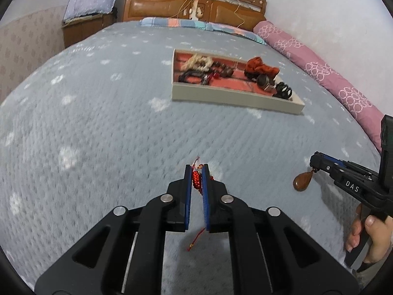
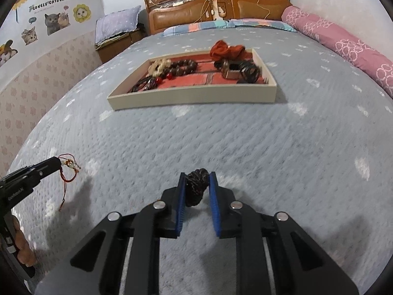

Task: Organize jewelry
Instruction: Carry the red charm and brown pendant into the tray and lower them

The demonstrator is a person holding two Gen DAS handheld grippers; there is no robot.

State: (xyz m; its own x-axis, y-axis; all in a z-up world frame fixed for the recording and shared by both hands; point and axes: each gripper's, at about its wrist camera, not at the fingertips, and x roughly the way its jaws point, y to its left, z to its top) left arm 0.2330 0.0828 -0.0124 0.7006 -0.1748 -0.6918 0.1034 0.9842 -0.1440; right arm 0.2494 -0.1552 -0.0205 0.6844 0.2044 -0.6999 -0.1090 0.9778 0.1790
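Note:
My left gripper [image 1: 197, 169] is shut on a red braided cord bracelet [image 1: 196, 182], whose loose tail hangs below the pads. From the right wrist view that gripper [image 2: 57, 161] is at the far left with the red cord [image 2: 64, 179] dangling from its tip. My right gripper [image 2: 197, 175] is shut on a dark braided cord knot [image 2: 195, 186]. In the left wrist view a brown teardrop pendant [image 1: 302, 181] hangs from the right gripper [image 1: 313, 162]. Both are held above the grey bedspread, short of the cream jewelry tray [image 2: 191, 97] with its red lining, beads and bracelets.
The tray [image 1: 228, 95] lies mid-bed, with a red cloth pouch [image 1: 260, 67] at its far right corner. A pink bolster [image 1: 319, 66] runs along the right wall. A wooden headboard [image 2: 216, 7] and a bedside cabinet [image 2: 118, 39] stand at the back. A person's hand [image 1: 368, 241] holds the right gripper's handle.

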